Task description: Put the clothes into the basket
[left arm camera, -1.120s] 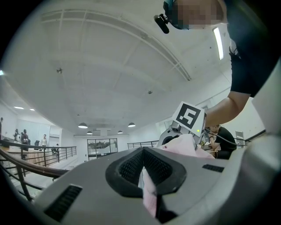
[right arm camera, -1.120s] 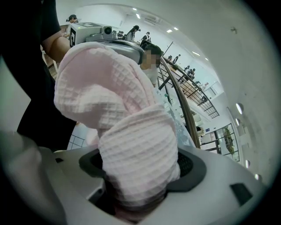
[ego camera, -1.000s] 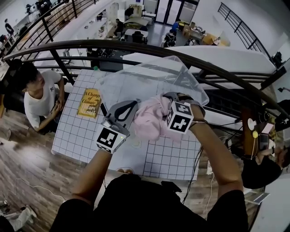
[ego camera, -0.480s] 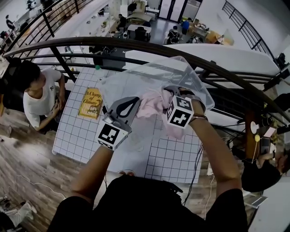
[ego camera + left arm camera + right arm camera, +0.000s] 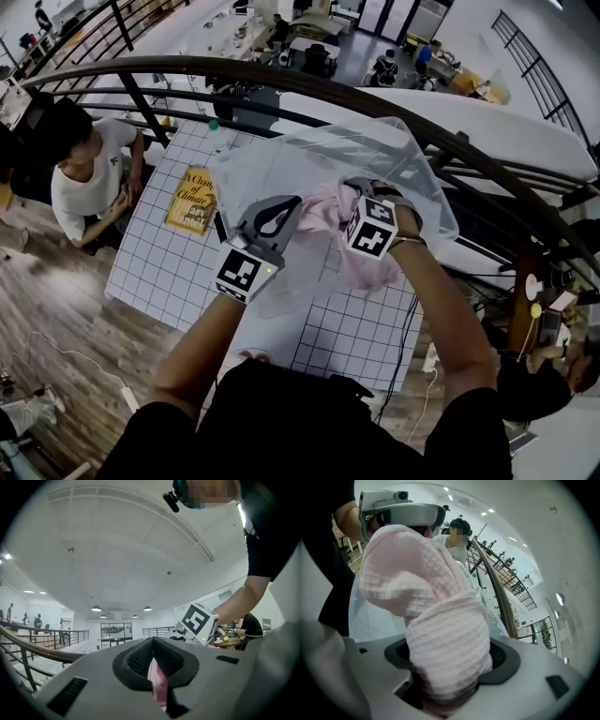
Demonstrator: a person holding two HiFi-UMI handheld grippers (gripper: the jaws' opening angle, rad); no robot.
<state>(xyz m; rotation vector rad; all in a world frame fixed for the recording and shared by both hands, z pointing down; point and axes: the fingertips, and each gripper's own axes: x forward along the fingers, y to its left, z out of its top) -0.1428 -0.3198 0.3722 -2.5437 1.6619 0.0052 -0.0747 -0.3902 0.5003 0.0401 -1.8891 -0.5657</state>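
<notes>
A pink waffle-knit cloth (image 5: pixel 323 208) hangs between my two grippers above the near side of the clear plastic basket (image 5: pixel 281 155) on the gridded table (image 5: pixel 159 262). My left gripper (image 5: pixel 289 204) is shut on a thin edge of the cloth (image 5: pixel 157 682). My right gripper (image 5: pixel 354 192) is shut on a thick bunch of the cloth (image 5: pixel 440 634), and a loose end droops below its marker cube (image 5: pixel 372 228). In the right gripper view the left gripper (image 5: pixel 401 509) holds the cloth's far end. The right gripper's cube (image 5: pixel 199 620) shows in the left gripper view.
A yellow book (image 5: pixel 192 200) lies on the table left of the basket. A person in a white shirt (image 5: pixel 84 173) sits at the table's left edge. A dark curved railing (image 5: pixel 309 86) runs behind the table, with a drop to a lower floor beyond.
Both grippers have carried the pink cloth up and further over the basket. The cloth is stretched out more, and its loose end now hangs beneath the right gripper.
</notes>
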